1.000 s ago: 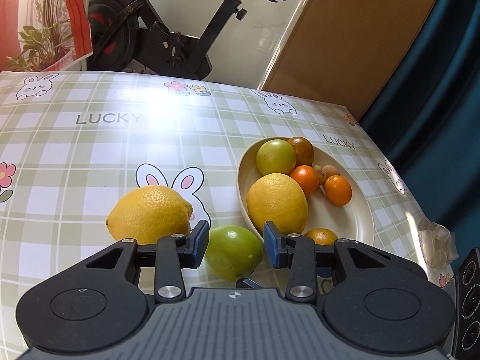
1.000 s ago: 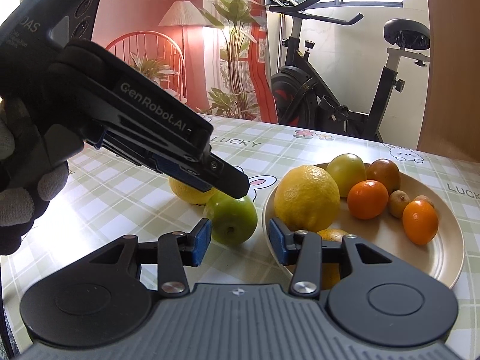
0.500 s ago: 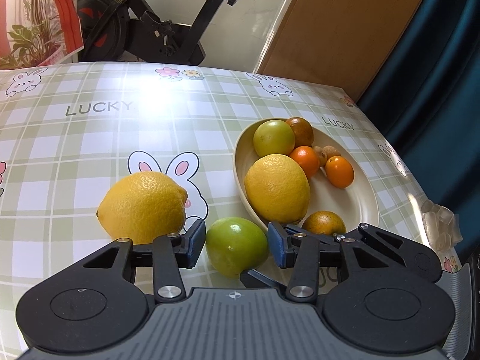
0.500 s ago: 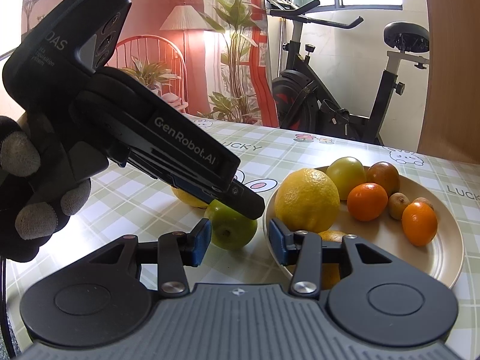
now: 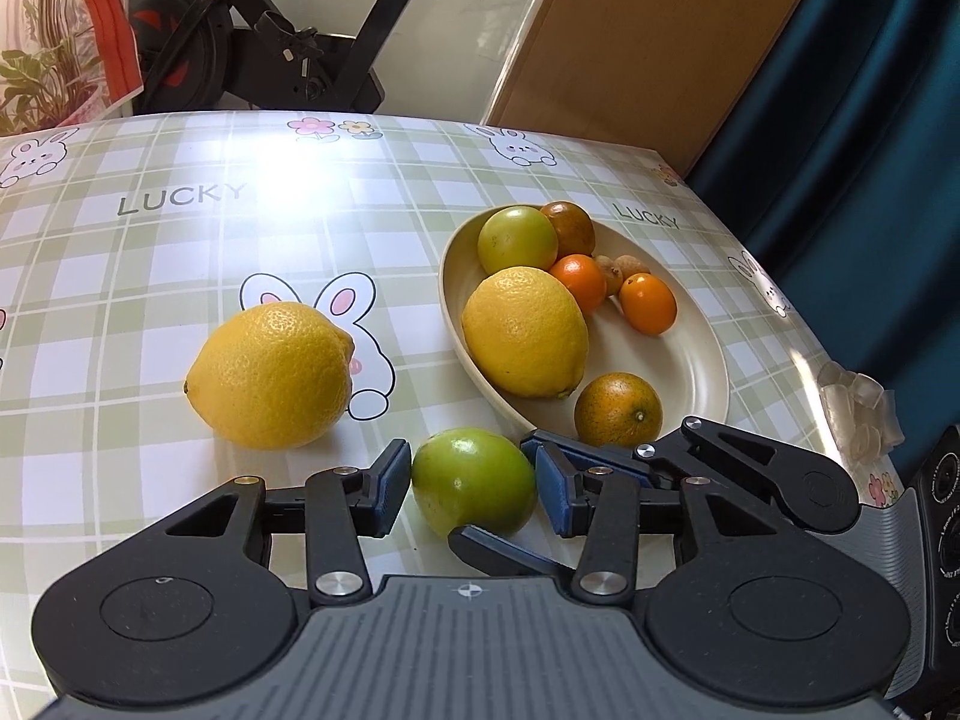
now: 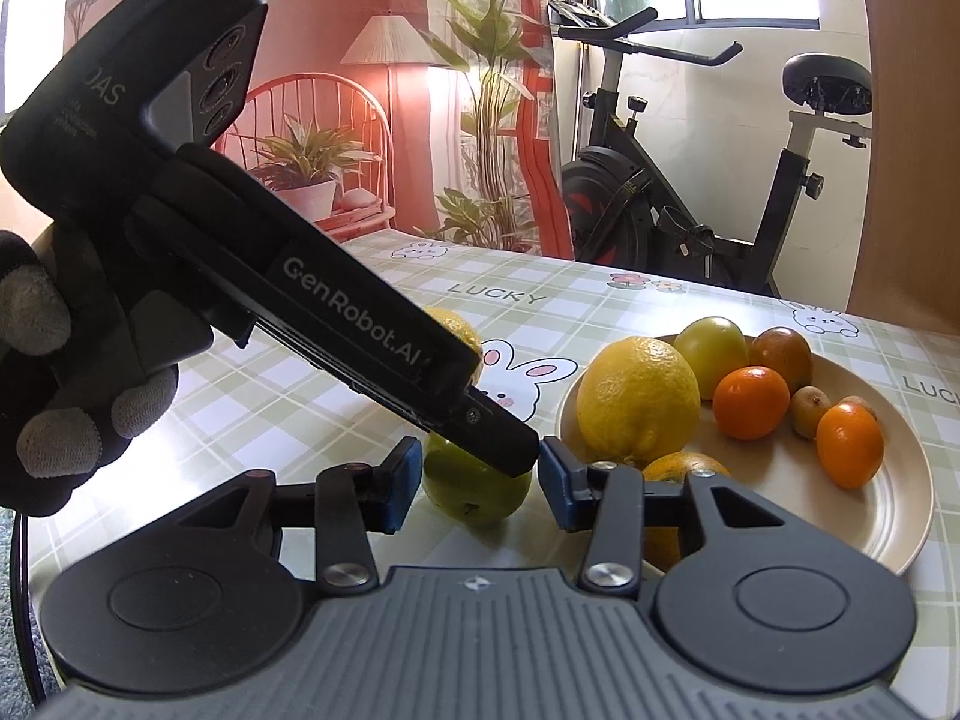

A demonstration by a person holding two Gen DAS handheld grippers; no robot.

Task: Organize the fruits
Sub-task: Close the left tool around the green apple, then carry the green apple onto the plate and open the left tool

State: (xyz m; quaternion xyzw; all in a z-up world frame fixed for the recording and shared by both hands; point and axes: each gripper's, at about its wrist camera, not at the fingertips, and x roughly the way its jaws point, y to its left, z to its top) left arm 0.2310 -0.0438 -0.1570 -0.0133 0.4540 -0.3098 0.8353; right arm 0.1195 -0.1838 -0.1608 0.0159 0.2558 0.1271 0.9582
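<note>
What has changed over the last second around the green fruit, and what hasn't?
The left gripper has closed in on the green fruit while its jaws have just been opening; the fruit now sits between its pads, not visibly pressed, still on the tablecloth. The right gripper, the loose lemon and the fruit on the plate stayed put.

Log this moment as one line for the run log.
step: reach green fruit | left tongs: open, straddling it | right tongs: open beside it | lemon: on table | plate: seven fruits
</note>
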